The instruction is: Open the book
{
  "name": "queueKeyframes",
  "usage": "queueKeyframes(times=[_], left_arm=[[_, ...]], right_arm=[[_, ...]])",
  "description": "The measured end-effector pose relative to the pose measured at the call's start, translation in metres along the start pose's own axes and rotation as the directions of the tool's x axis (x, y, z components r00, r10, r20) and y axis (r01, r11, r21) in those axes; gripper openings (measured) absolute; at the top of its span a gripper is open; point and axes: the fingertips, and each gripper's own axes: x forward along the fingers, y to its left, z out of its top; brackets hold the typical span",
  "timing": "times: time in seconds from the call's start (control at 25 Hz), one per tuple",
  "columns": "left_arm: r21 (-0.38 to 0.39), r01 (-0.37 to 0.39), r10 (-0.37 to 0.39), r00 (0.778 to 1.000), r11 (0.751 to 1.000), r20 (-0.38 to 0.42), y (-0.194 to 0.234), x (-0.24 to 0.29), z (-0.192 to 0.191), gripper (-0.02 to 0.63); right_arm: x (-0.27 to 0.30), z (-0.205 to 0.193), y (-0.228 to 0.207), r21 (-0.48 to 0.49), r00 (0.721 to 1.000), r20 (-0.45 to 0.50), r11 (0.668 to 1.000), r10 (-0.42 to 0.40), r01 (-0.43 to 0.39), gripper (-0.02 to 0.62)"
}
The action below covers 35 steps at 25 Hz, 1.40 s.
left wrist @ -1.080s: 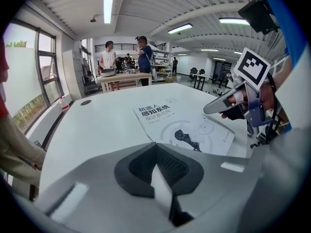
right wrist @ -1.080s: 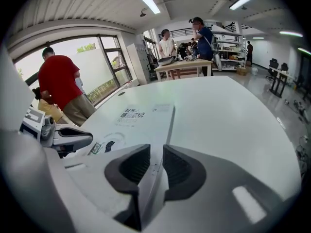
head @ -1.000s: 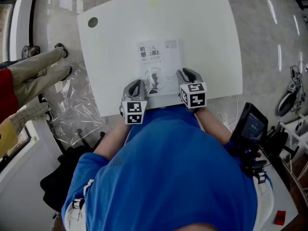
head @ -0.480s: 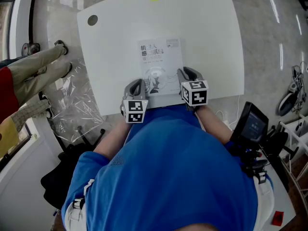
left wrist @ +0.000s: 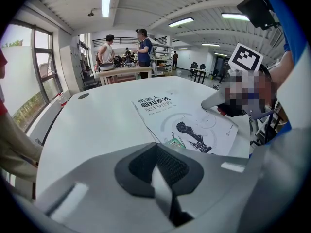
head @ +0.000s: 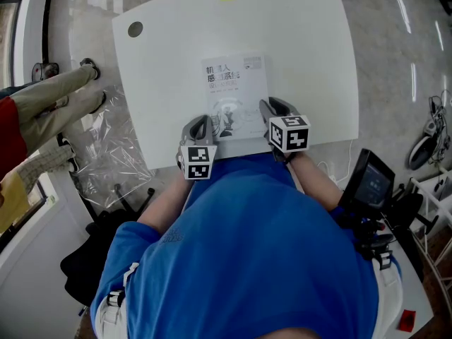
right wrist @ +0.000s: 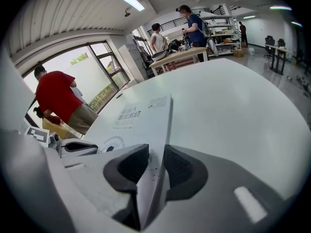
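The right gripper (right wrist: 154,152) bites the right-hand edge of the book (head: 236,94) near the cover's 4 o'clock corner, its pads lying against the white edge on either side with no gap to be seen. Its jaws have just been opening a little with the book between them; its marker cube (head: 289,134) sits more tilted in the head view than a second ago, so the wrist has rolled. The cover, for all that, looks as flat and closed as it did then (title uppermost, readable from the person's side). The change reads as a re-seating of the grip, probably to work one jaw under the cover's lip rather than round the whole block of pages; the opening itself is not yet begun.

The left gripper (left wrist: 158,152) sits at the book's 7 o'clock corner, jaws a slit apart with only a pale strip showing through, gripping nothing that can be made out; it looks placed to hold that side down when the cover lifts.

The book lies near the 6 o'clock edge of the white table (head: 304,48), close to the person in blue; a round cable hole (head: 135,29) marks the table's 10 o'clock corner; a bystander's legs (head: 63,94) stand on the floor off toward 9 o'clock.
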Motion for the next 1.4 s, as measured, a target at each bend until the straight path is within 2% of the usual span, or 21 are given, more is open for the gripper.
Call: queueKeyframes(times=[0.4,0.64,1.0,1.2,1.4], left_arm=[[0.001,-0.002,0.002,1.0,1.0,0.004,0.0,0.003,-0.001,0.006],[0.0,-0.007,0.007,1.0,1.0,-0.006,0.0,0.005,-0.004,0.006],[0.009,-0.008,0.008,1.0,1.0,0.003,-0.002,0.001,-0.004,0.006],[0.014,-0.008,0.008,1.0,1.0,0.008,-0.004,0.002,-0.006,0.006],[0.029,0.008,-0.008,1.0,1.0,0.004,-0.009,0.011,-0.005,0.006]], right_arm=[[-0.009,0.003,0.005,-0.01,1.0,0.025,1.0,0.016,-0.016,0.094],[-0.023,0.004,0.012,0.023,0.996,0.061,0.997,0.066,-0.068,0.092],[-0.048,-0.018,0.037,0.048,0.983,0.072,0.984,0.168,-0.172,0.089],[-0.055,-0.034,0.046,0.033,0.982,0.048,0.982,0.183,-0.184,0.078],[-0.055,-0.028,0.048,-0.003,0.983,0.066,0.985,0.17,-0.17,0.035]])
